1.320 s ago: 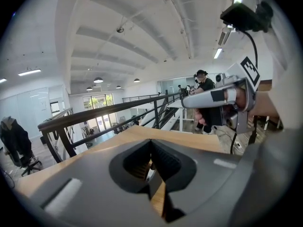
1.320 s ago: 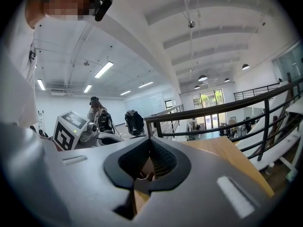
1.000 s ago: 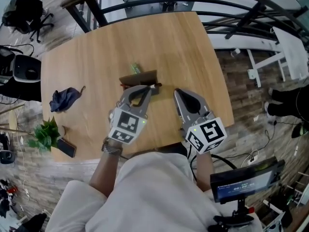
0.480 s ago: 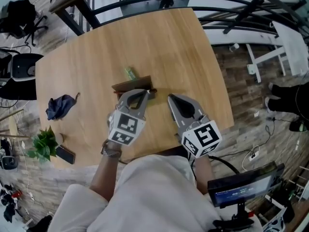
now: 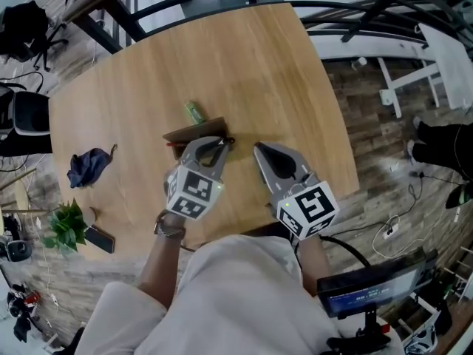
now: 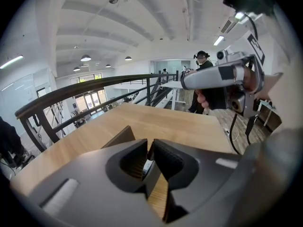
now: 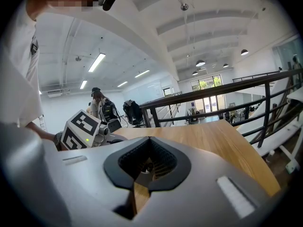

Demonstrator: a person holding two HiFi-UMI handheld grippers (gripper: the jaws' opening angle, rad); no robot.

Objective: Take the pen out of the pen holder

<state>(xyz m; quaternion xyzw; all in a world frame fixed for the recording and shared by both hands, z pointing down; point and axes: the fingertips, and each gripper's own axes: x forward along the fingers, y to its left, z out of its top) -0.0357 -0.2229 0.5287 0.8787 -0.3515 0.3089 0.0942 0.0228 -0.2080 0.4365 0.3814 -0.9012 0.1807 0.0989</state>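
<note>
Parks the right gripper (image 5: 263, 154) just to the near right of the pen holder (image 5: 194, 132), jaws together and empty. Sets the left gripper (image 5: 220, 146) at the holder's near right corner, jaws pinched to a narrow slit on a thin white item, judged to be the pen (image 6: 147, 164). Step in hand: grasp made, extraction not yet begun. Next: draw the pen straight clear of the holder without dragging it across the tabletop (image 5: 281, 72). Shows a green item (image 5: 194, 112) at the holder's far edge.

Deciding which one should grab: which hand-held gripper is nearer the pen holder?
Left. The left hand-held gripper has its tips at the pen holder's right end; the right hand-held gripper sits apart, to its right.
</note>
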